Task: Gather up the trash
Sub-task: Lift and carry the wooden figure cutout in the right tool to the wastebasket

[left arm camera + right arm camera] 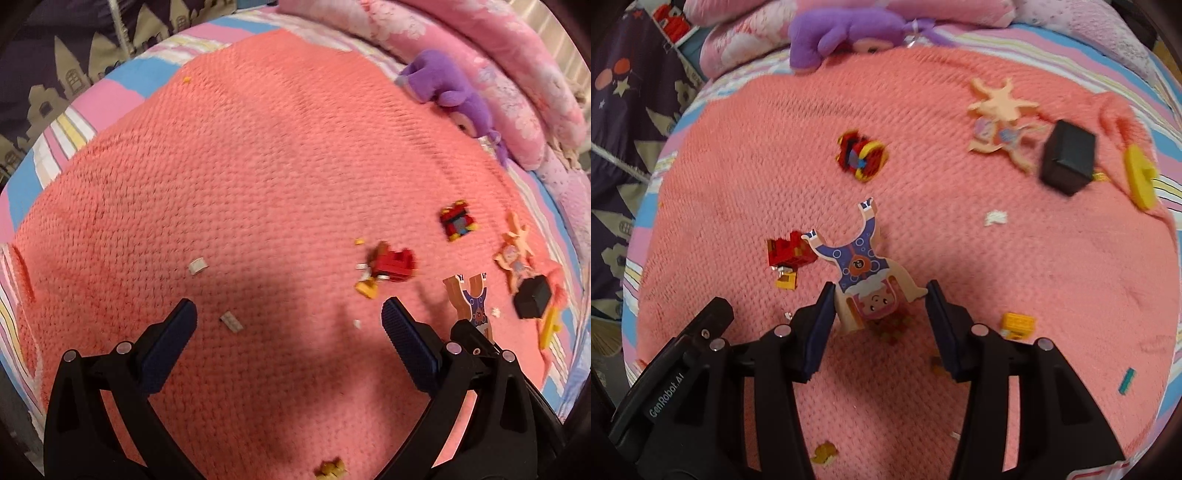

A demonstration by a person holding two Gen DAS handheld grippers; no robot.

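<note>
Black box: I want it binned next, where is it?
Right wrist view, upper right: the black box lies on the pink blanket, between the peach figure and yellow disc.

— What colour was the blanket (960,258)?
— Salmon-pink with a woven, bumpy pattern; the sheet (110,96) beneath was striped pink, blue, white and yellow.
— And the toys?
— The plush (842,33) at the far edge was purple; the flat figure (862,269) wore a blue suit with pale bubble rings; the brick clusters (862,155) were red and yellow; the box (1067,162) at the right was black; the disc (1139,179) beside it was yellow.
</note>
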